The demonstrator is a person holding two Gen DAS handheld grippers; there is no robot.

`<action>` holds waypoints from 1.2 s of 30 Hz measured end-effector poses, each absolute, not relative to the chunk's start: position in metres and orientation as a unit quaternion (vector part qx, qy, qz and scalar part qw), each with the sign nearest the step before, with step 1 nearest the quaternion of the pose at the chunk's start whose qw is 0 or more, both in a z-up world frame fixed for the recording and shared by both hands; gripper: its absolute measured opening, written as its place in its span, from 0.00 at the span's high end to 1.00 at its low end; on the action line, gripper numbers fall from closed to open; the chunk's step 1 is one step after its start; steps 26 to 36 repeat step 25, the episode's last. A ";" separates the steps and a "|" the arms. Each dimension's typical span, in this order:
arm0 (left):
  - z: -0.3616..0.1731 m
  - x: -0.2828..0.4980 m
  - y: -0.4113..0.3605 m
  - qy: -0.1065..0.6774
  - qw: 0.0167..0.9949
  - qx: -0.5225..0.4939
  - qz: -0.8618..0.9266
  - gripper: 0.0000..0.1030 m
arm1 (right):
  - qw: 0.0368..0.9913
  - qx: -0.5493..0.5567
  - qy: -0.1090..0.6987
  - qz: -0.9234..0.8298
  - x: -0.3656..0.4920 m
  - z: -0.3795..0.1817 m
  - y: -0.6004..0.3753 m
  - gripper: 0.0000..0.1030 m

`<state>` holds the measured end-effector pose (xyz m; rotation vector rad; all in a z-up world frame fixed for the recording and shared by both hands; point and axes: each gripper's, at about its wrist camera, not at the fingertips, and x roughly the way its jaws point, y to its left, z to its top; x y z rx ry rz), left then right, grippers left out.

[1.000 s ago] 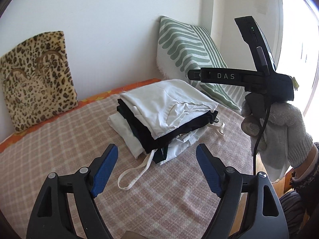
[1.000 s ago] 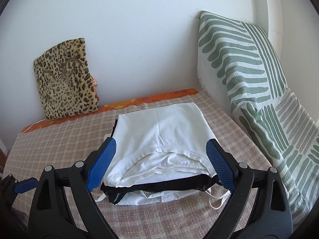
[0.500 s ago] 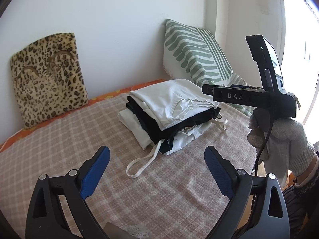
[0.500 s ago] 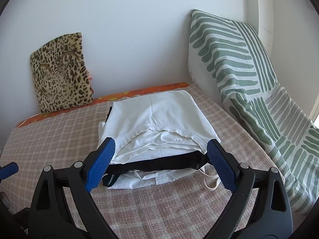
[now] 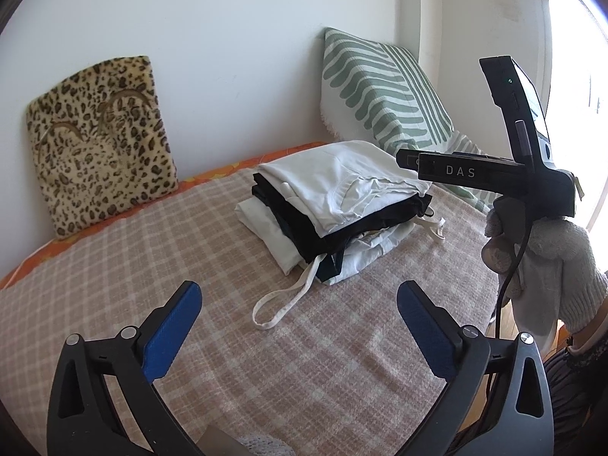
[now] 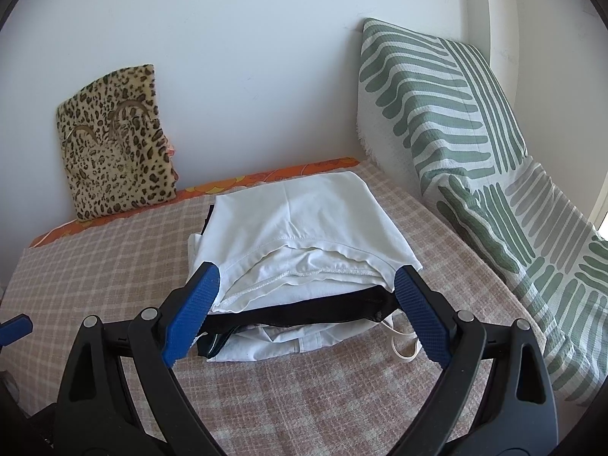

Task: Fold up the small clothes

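A stack of folded clothes (image 5: pixel 334 205) lies on the checked blanket (image 5: pixel 171 258): a white garment on top, a black one under it, more white pieces below. A white strap (image 5: pixel 288 296) trails from the stack toward me. My left gripper (image 5: pixel 298 292) hovers short of the stack, its jaws opening wide with nothing between the pads. My right gripper (image 6: pixel 307 270) is open, its blue fingers (image 6: pixel 197 304) flanking the near edge of the folded stack (image 6: pixel 300 224) without pressing on it. A gloved hand (image 5: pixel 551 277) carries it.
A leopard-print cushion (image 5: pixel 98 140) leans on the wall at the back left. A green-striped pillow (image 6: pixel 456 144) lines the right side. An orange bed edge (image 6: pixel 266 178) runs along the wall. The blanket drops off at the right by the gloved hand.
My left gripper's jaws have spread wider and it has backed slightly from the stack. My right gripper has sunk a little, closer to the stack's near edge.
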<state>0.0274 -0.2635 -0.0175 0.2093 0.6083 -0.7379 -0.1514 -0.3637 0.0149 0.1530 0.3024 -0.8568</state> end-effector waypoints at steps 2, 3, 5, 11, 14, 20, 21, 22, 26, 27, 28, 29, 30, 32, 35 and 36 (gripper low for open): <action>-0.018 0.027 -0.263 0.292 0.883 0.101 -0.354 0.01 | 0.896 0.074 0.146 -0.413 -0.151 0.015 -0.364 0.08; -0.018 0.027 -0.263 0.292 0.883 0.101 -0.353 0.01 | 0.896 0.075 0.145 -0.413 -0.151 0.015 -0.364 0.08; -0.018 0.026 -0.263 0.292 0.883 0.101 -0.353 0.01 | 0.896 0.075 0.144 -0.413 -0.152 0.015 -0.363 0.08; -0.018 0.025 -0.262 0.293 0.884 0.099 -0.351 0.01 | 0.897 0.079 0.140 -0.412 -0.153 0.016 -0.360 0.08; -0.017 0.026 -0.260 0.295 0.883 0.098 -0.351 0.01 | 0.896 0.080 0.140 -0.413 -0.153 0.016 -0.359 0.08; -0.017 0.026 -0.258 0.297 0.881 0.095 -0.355 0.01 | 0.897 0.080 0.141 -0.412 -0.152 0.015 -0.360 0.08; -0.017 0.026 -0.258 0.295 0.882 0.096 -0.355 0.01 | 0.897 0.080 0.141 -0.412 -0.152 0.015 -0.360 0.08; -0.017 0.025 -0.258 0.292 0.882 0.097 -0.357 0.01 | 0.896 0.080 0.142 -0.412 -0.152 0.014 -0.359 0.08; -0.018 0.025 -0.258 0.291 0.883 0.097 -0.355 0.01 | 0.896 0.081 0.141 -0.413 -0.153 0.014 -0.358 0.08; -0.018 0.025 -0.258 0.291 0.883 0.097 -0.355 0.01 | 0.896 0.081 0.141 -0.413 -0.153 0.014 -0.358 0.08; -0.018 0.025 -0.258 0.291 0.883 0.097 -0.355 0.01 | 0.896 0.081 0.141 -0.413 -0.153 0.014 -0.358 0.08; -0.018 0.025 -0.258 0.291 0.883 0.097 -0.355 0.01 | 0.896 0.081 0.141 -0.413 -0.153 0.014 -0.358 0.08; -0.018 0.025 -0.258 0.291 0.883 0.097 -0.355 0.01 | 0.896 0.081 0.141 -0.413 -0.153 0.014 -0.358 0.08; -0.018 0.025 -0.258 0.291 0.883 0.097 -0.355 0.01 | 0.896 0.081 0.141 -0.413 -0.153 0.014 -0.358 0.08; -0.018 0.025 -0.258 0.291 0.883 0.097 -0.355 0.01 | 0.896 0.081 0.141 -0.413 -0.153 0.014 -0.358 0.08; -0.018 0.025 -0.258 0.291 0.883 0.097 -0.355 0.01 | 0.896 0.081 0.141 -0.413 -0.153 0.014 -0.358 0.08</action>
